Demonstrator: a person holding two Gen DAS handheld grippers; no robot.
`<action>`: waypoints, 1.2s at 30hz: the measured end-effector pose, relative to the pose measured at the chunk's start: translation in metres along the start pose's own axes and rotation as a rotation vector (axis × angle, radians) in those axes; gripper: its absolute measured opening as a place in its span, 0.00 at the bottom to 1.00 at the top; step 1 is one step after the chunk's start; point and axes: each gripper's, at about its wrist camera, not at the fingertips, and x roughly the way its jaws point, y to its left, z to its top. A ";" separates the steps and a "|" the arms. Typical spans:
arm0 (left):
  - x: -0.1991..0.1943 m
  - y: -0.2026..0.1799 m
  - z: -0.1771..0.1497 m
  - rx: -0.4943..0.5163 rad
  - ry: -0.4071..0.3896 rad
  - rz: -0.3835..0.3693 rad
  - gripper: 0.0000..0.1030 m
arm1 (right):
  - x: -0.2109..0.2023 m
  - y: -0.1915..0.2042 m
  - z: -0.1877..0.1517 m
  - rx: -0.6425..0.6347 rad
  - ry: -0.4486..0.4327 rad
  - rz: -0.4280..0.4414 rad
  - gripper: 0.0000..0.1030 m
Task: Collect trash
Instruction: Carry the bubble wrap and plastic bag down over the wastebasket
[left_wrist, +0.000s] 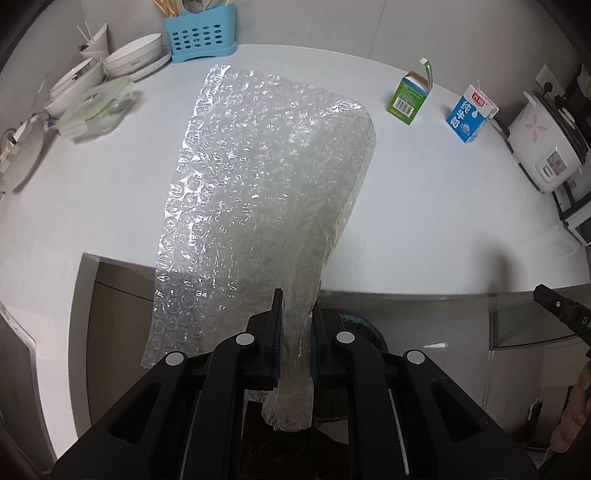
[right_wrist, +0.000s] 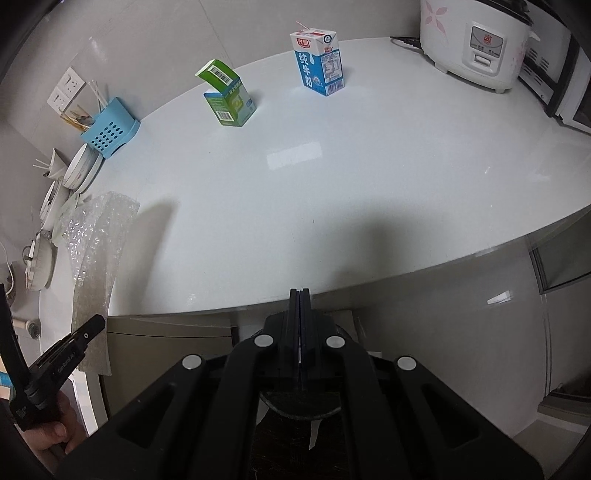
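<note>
My left gripper (left_wrist: 297, 300) is shut on a clear bubble-wrap sheet (left_wrist: 258, 192), pinched at one bunched end, the rest fanning out above the white countertop (left_wrist: 424, 221). From the right wrist view the same bubble wrap (right_wrist: 92, 240) hangs at the far left above the left gripper (right_wrist: 96, 322). My right gripper (right_wrist: 300, 291) is shut with nothing between its fingers, at the counter's front edge. A green carton (right_wrist: 227, 99) with its flap open and a blue milk carton (right_wrist: 319, 61) stand on the counter's far side. A dark round bin (right_wrist: 299, 404) shows below the right gripper.
A blue utensil holder (left_wrist: 201, 35), stacked white bowls (left_wrist: 135, 57) and a lidded plastic container (left_wrist: 98, 107) crowd the far left. A white rice cooker (right_wrist: 476, 40) and another appliance (right_wrist: 569, 88) stand at the right. Cabinet fronts (right_wrist: 166, 336) lie below the counter edge.
</note>
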 end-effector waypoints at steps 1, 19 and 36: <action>0.001 0.001 -0.004 0.000 0.004 0.003 0.10 | 0.002 0.000 -0.003 -0.004 0.003 -0.002 0.00; 0.011 -0.010 -0.043 0.045 0.051 -0.030 0.10 | 0.007 0.007 -0.035 -0.122 0.000 0.017 0.07; 0.013 -0.022 -0.084 0.063 0.114 -0.042 0.10 | 0.020 0.015 -0.077 -0.222 -0.134 0.020 0.92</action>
